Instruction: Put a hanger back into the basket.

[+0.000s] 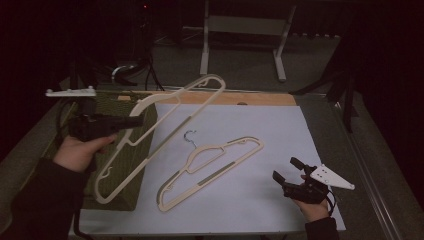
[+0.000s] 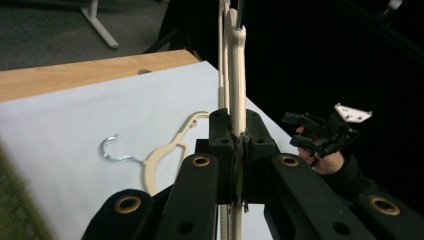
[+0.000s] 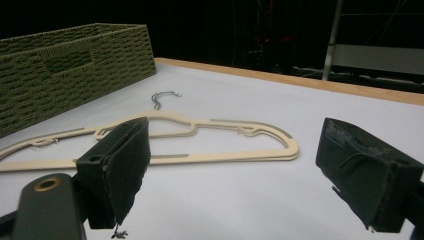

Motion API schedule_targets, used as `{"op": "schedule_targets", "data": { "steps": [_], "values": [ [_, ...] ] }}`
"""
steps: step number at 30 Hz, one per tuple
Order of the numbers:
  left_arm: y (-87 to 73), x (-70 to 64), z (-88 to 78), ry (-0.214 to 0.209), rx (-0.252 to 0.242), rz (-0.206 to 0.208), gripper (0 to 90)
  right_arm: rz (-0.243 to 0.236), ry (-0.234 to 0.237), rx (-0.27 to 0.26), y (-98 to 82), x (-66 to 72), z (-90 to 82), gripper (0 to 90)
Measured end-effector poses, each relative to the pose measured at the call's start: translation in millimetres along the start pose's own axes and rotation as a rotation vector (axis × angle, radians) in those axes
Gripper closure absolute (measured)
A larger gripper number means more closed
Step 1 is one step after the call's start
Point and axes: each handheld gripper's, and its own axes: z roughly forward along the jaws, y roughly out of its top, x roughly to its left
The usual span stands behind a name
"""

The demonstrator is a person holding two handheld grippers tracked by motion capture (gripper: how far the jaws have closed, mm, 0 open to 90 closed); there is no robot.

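Holding a cream hanger (image 1: 165, 117) in the air, the left gripper (image 1: 134, 123) sits at the far left of the high view, above the basket (image 1: 131, 187). Its jaws are closed tight on one arm of that hanger; in the left gripper view the pads pinch the thin plastic edge-on, so the frame stands upright and swings little. Lifted this way, the hanger hangs slantwise over the basket's near edge, which suggests it is being carried to or from the basket; which of the two I cannot tell.

Further right, a second hanger (image 1: 212, 170) with a metal hook (image 1: 189, 135) lies flat on the desk's white sheet (image 1: 280, 130), well apart from the basket, probably waiting its turn.

At the right, the right gripper (image 1: 285, 169) rests low near the sheet's front corner, its jaws wide open with nothing between them, pointing toward the lying hanger as if ready to take it.

A wooden strip (image 1: 270, 98) edges the desk's far side. Beyond it the room is dark, with grey carpet and the white legs of a stand (image 1: 204, 55); details there are too dim to read.
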Motion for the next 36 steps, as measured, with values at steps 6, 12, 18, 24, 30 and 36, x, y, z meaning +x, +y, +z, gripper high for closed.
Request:
{"op": "schedule_targets", "data": {
  "steps": [6, 12, 18, 24, 30, 36],
  "values": [
    [-8.4, 36.6, -38.9, 0.052, -0.056, -0.009, 87.2, 0.000, 0.000, 0.008, -1.1, -0.6, 1.4, 13.9],
    [-17.0, 58.5, -62.8, 0.104, -0.091, -0.017, 87.2, 0.005, -0.002, 0.011, -1.8, -1.2, 1.9, 14.0],
    [-22.7, 76.3, -80.7, 0.153, -0.087, 0.044, 87.2, 0.000, -0.002, 0.017, -2.2, -0.4, 2.3, 14.0],
    [-33.6, 93.4, -79.7, 0.204, -0.049, 0.027, 87.1, 0.002, -0.007, 0.016, -2.3, -1.0, 1.0, 14.0],
    [-39.0, 113.3, -86.1, 0.225, -0.031, 0.013, 87.1, -0.002, 0.000, 0.020, -2.7, -0.3, 1.6, 14.0],
    [-32.7, 122.4, -93.8, 0.215, -0.050, 0.012, 87.0, -0.006, -0.002, 0.028, -3.2, -0.5, 2.7, 14.0]
  ]
}}
